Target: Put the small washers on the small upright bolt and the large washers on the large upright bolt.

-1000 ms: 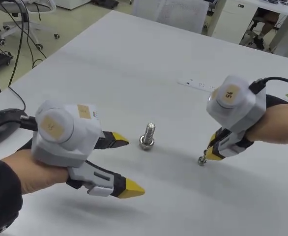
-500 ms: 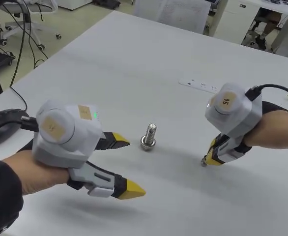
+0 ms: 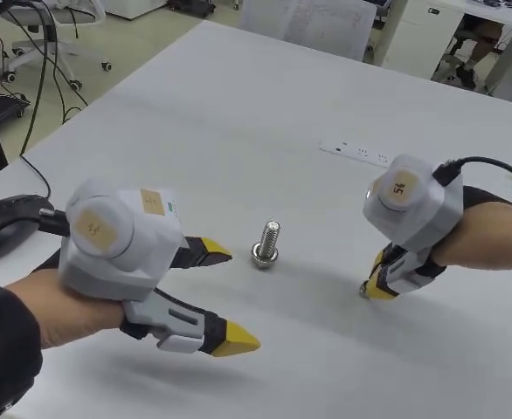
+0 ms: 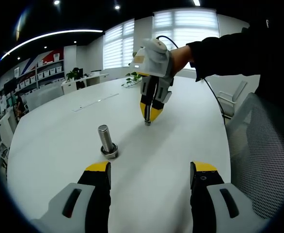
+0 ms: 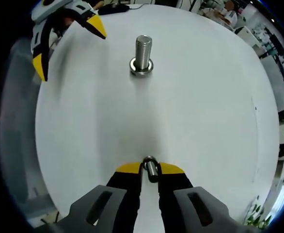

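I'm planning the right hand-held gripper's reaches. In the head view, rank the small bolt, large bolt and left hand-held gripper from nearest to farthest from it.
1. small bolt, at the tips of the right hand-held gripper.
2. large bolt, mid-table, to its left.
3. left hand-held gripper, beyond that bolt, farther left.

Large silver bolt [image 3: 268, 237] upright, washer [image 5: 141, 72] round its base, small bolt [image 5: 151, 171] pinched in right tool [image 5: 149, 167]

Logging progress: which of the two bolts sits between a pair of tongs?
The small bolt, pinched between the right tongs. The large bolt stands alone farther off, untouched.
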